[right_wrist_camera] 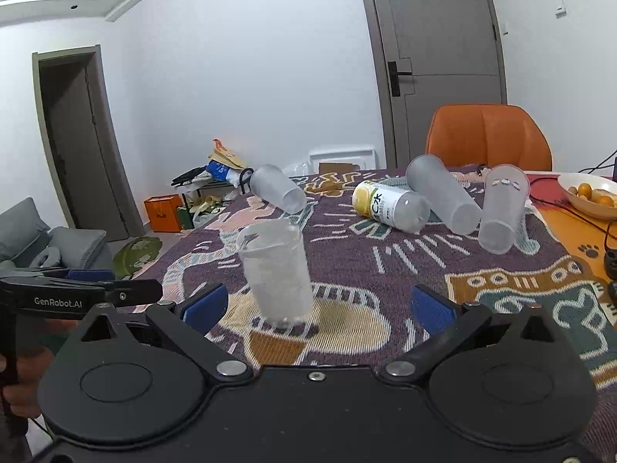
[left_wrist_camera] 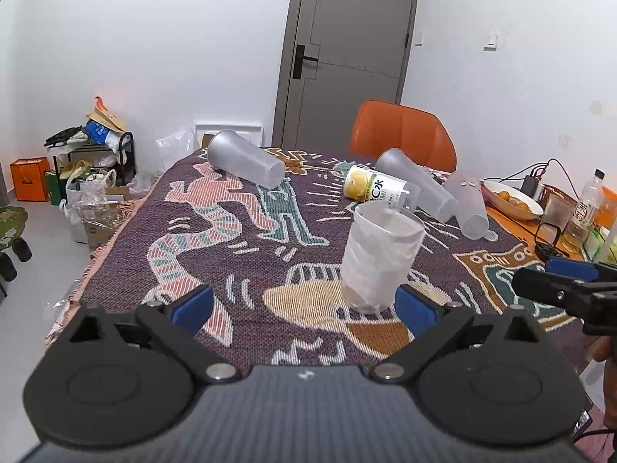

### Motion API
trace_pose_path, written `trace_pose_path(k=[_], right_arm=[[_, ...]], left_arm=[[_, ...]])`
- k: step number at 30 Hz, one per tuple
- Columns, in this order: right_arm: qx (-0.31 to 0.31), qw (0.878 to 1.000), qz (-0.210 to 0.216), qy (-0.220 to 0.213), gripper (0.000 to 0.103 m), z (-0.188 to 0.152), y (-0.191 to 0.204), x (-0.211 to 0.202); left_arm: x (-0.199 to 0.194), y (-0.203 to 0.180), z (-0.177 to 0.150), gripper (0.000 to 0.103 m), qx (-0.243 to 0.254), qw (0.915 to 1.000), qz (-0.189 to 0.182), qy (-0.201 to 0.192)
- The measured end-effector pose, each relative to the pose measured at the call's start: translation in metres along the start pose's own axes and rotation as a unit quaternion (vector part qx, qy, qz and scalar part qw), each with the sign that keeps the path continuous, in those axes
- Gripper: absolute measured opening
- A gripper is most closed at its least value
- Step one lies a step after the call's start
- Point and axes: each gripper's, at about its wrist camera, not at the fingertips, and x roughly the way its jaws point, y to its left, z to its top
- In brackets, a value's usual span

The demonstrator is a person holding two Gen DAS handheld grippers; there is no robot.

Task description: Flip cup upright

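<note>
left gripper [left_wrist_camera: 304,306] standing spread, empty, clear of the cup | right gripper [right_wrist_camera: 318,306] likewise released | frosted cup [left_wrist_camera: 380,258] standing mouth-up on the woven blanket [left_wrist_camera: 239,254], apparently freed to settle | beyond the cup: lemon bottle [left_wrist_camera: 380,189] and three frosted tumblers [left_wrist_camera: 245,158] lying toppled

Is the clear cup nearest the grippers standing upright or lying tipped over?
Upright. The clear cup stands base-down on the patterned cloth, open rim on top, unlike the frosted cups lying on their sides behind it.
</note>
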Motion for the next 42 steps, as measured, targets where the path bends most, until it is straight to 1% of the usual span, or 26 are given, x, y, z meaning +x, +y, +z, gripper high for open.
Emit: trace_pose_path(k=[4,7,12,16,22,42], right_arm=[[0.002,1.000,0.013,0.007,0.103,-0.006,0.004,-0.010],[0.001,1.000,0.011,0.002,0.103,-0.010,0.007,-0.020],[-0.007,1.000,0.008,-0.002,0.103,-0.007,0.010,-0.027],[-0.007,1.000,0.016,0.002,0.103,-0.007,0.013,-0.029],[-0.009,1.000,0.023,0.001,0.103,-0.008,0.017,-0.029],[-0.014,1.000,0.016,-0.004,0.103,-0.010,0.018,-0.031]], left_arm=[[-0.009,-0.003,-0.005,0.102,0.005,1.0000,0.004,-0.001],[-0.016,-0.006,-0.008,0.103,0.016,0.9999,0.006,-0.003],[-0.029,-0.009,-0.014,0.103,0.025,0.9996,0.004,-0.008],[-0.033,-0.005,-0.014,0.103,0.025,0.9997,0.001,-0.005],[-0.037,-0.003,-0.011,0.103,0.028,0.9996,0.005,-0.006],[-0.040,-0.004,-0.010,0.103,0.027,0.9996,0.003,-0.007]])
